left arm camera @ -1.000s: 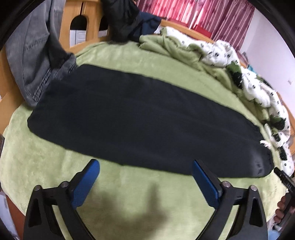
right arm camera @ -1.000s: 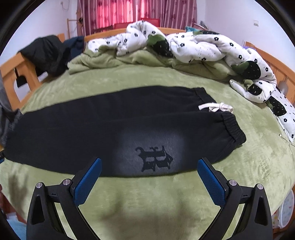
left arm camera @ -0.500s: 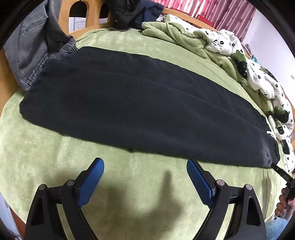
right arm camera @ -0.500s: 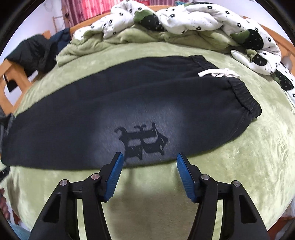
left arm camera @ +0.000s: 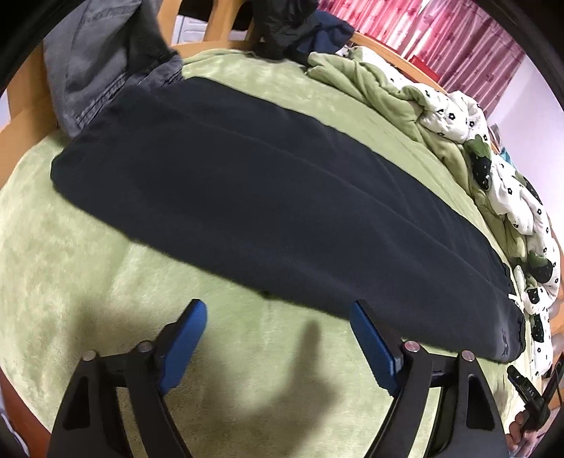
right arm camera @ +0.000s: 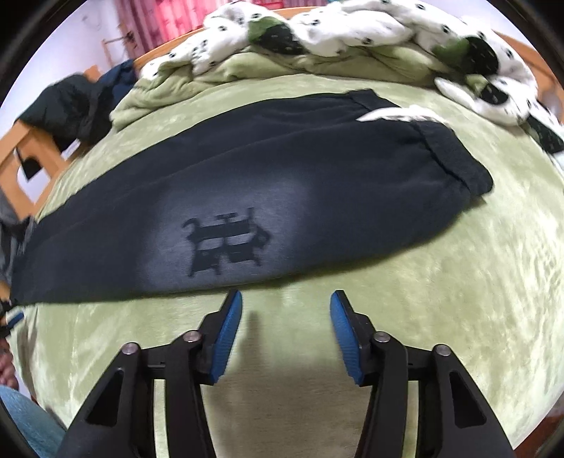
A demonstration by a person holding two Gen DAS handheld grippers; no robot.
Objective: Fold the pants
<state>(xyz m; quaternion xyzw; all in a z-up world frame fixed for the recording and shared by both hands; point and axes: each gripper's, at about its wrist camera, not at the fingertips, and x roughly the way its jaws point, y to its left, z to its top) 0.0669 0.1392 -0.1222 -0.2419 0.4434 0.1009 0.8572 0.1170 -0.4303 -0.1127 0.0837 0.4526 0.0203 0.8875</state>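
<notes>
Black pants [left arm camera: 268, 197] lie flat, folded lengthwise, across a green bed. In the right wrist view the pants [right arm camera: 317, 169] show a faded patch with a dark logo [right arm camera: 225, 246], the elastic waistband [right arm camera: 454, 158] at the right and a white drawstring [right arm camera: 394, 114]. My left gripper [left arm camera: 276, 310] is open and empty, just above the pants' near edge along the leg. My right gripper [right arm camera: 285, 299] is open, partly narrowed, empty, right at the near edge below the logo.
A green blanket [left arm camera: 70, 267] covers the bed. A rumpled white and green quilt [right arm camera: 352, 38] lies along the far side. Grey jeans [left arm camera: 102, 67] and dark clothes [left arm camera: 282, 28] hang on the wooden bed frame [right arm camera: 24, 151].
Both grippers have come down and forward toward the pants' near edge. The right gripper's jaws have narrowed from wide open; the left narrowed slightly.
</notes>
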